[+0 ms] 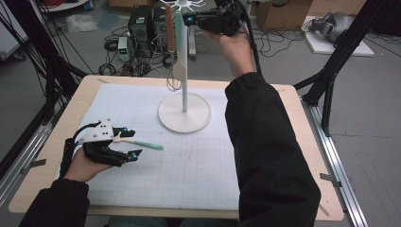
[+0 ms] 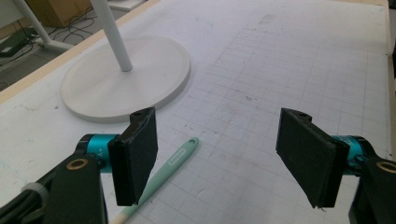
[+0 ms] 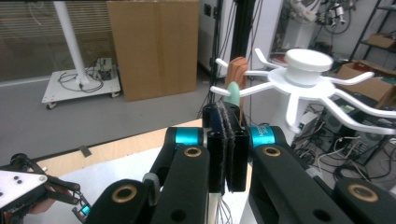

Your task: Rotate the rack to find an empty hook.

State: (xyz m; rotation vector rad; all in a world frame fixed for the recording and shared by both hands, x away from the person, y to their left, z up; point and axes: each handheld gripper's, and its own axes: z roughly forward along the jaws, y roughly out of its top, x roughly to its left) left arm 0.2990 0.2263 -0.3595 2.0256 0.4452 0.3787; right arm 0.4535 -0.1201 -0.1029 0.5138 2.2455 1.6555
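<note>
A white hook stand [image 1: 184,118] rises from the back of the gridded mat. A brown-handled utensil [image 1: 169,28] and a mint-handled spatula [image 1: 178,47] hang at its top. My right gripper [image 1: 188,21] is raised there, shut, its tips on the mint handle [image 3: 232,93] just under the hook arms [image 3: 303,77]. At the mat's left lies a mint-handled brush [image 1: 144,144]. My left gripper [image 1: 133,142] hovers low over it, open; in the left gripper view the brush [image 2: 170,170] lies by the left jaw, pointing at the stand base [image 2: 116,88].
The mat [image 1: 198,165] lies on a wooden table [image 1: 302,142]. Black frame legs [image 1: 331,71] stand at the right, with computers and cables [image 1: 142,28] on the floor behind. A cardboard sheet [image 3: 154,46] leans at the back.
</note>
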